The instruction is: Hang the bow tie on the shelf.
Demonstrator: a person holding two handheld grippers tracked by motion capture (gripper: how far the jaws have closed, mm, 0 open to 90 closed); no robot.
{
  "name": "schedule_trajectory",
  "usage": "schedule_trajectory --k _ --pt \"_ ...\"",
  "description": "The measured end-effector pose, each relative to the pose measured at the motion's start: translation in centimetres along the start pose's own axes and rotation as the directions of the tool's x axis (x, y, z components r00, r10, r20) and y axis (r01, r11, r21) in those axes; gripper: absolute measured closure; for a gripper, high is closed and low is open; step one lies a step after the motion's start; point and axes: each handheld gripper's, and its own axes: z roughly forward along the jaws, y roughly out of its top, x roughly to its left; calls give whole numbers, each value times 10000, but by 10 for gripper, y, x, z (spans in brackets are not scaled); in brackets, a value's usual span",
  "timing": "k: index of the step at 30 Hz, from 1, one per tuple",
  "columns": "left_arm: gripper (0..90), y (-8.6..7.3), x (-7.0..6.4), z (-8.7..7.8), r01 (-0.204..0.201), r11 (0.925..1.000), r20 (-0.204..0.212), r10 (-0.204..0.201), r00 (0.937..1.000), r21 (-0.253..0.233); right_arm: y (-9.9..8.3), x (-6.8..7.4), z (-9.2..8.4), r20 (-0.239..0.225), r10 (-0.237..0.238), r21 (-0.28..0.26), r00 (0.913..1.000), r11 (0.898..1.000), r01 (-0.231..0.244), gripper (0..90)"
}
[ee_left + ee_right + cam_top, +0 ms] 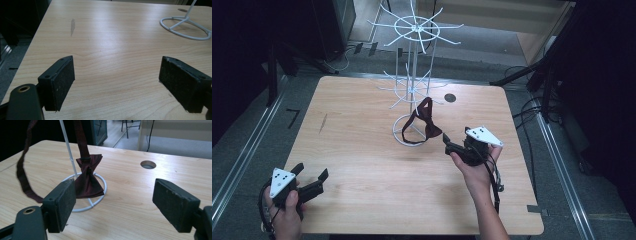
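Our right gripper (457, 141) gapes wide just beside the dark red bow tie (88, 181) hanging on the white wire stand (411, 90); our left gripper (117, 85) gapes over bare table (362, 165).

Dark red bow tie (88, 178); white wire rack (412, 75); pale wood-grain table (362, 165).

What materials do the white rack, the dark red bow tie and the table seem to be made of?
The white wire display rack looks like thin metal rod with a white coating: slim straight arms and a ring base. The dark red bow tie seems woven fabric with a slight satin sheen and soft folds. The light wooden table shows printed-looking grain, so probably laminate rather than solid wood.
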Motion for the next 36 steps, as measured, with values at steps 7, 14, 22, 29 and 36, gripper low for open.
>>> schedule_trajectory --k 7,14,22,29,36 --pt "140 0 0 0 -4 10000 -2 4 10000 -9 -7 -7 -6 187 -39 84 9998 10000 38 157" --pt "140 0 0 0 -30 10000 14 30 10000 -8 -18 -17 -12 381 83 216 9992 9997 -91 153" --pt "140 0 0 0 -33 10000 9 33 10000 3 -25 -25 -17 546 170 276 9984 9994 -185 152" --pt "140 0 0 0 -40 10000 1 40 10000 -17 -33 -33 -23 727 291 357 9969 9989 -318 152" --pt "141 0 -1 0 -60 10000 -7 60 10000 -11 -41 -41 -27 846 364 430 9958 9983 -401 152"
